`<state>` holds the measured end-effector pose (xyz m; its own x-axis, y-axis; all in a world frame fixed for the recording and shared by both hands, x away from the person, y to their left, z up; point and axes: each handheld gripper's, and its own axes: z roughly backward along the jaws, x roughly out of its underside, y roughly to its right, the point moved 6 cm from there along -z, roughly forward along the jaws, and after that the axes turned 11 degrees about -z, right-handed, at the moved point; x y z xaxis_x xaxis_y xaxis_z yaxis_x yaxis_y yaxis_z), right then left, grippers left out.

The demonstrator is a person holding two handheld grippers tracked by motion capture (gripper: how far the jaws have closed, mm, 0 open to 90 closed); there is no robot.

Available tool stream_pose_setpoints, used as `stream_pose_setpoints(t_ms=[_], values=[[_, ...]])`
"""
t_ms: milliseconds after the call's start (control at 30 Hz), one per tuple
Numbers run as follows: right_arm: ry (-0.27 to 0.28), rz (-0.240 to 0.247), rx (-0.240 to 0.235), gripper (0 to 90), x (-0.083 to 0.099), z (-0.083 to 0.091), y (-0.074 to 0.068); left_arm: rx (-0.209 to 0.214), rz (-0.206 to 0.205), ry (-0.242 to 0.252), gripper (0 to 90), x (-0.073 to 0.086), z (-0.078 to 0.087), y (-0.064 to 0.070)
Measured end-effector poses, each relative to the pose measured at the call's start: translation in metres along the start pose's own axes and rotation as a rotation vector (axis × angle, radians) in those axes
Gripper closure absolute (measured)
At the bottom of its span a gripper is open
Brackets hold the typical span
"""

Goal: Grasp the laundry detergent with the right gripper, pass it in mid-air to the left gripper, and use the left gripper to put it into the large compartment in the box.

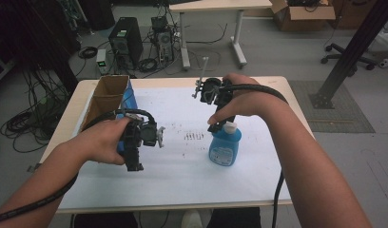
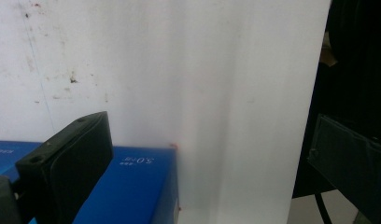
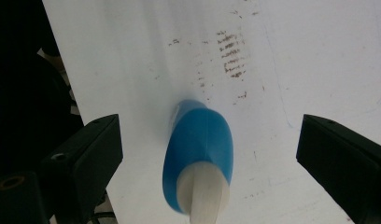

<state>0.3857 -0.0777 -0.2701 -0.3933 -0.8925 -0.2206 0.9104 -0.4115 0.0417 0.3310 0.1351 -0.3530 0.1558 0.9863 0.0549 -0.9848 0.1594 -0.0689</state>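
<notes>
A blue bottle with a white cap point(image 1: 225, 146) stands upright on the white sheet point(image 1: 182, 166), right of centre. My right gripper point(image 1: 223, 118) hangs just above it, held in a hand. In the right gripper view the bottle point(image 3: 200, 140) sits between the two wide-apart jaws of my right gripper point(image 3: 216, 158), neither touching it. My left gripper point(image 1: 134, 159) is at the left of the sheet beside a blue box point(image 1: 130, 97). In the left gripper view, my left gripper point(image 2: 207, 163) is open, with the blue box point(image 2: 132, 186) lying by its left jaw.
An open cardboard box point(image 1: 109, 92) stands at the table's far left corner, against the blue box. Dark smudge marks point(image 1: 194, 136) stain the sheet at mid-table. Beyond the table, computers point(image 1: 126, 40), cables and another desk point(image 1: 216, 9) are on the floor.
</notes>
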Motion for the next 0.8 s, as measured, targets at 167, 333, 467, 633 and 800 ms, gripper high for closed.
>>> stream_pose_setpoints(t_ms=[167, 333, 467, 633, 800], values=[[0.001, -0.011, 0.014, 6.9, 0.016, 0.01, -0.001, -0.008, -0.001, 0.001, 0.2, -0.003, 0.003, 0.0], [0.013, -0.026, 0.022, 6.8, 0.034, 0.016, 0.001, -0.006, -0.002, -0.002, 0.2, -0.005, 0.004, 0.0], [0.045, -0.038, 0.007, 6.8, 0.049, 0.014, 0.0, -0.006, 0.0, 0.0, 0.2, -0.005, 0.004, -0.001], [0.083, -0.057, 0.001, 6.4, 0.063, 0.009, 0.002, -0.008, -0.004, -0.004, 0.2, -0.005, 0.005, -0.002], [0.139, -0.069, -0.007, 6.4, 0.08, 0.001, 0.004, -0.007, -0.002, -0.004, 0.2, -0.006, 0.005, 0.0]])
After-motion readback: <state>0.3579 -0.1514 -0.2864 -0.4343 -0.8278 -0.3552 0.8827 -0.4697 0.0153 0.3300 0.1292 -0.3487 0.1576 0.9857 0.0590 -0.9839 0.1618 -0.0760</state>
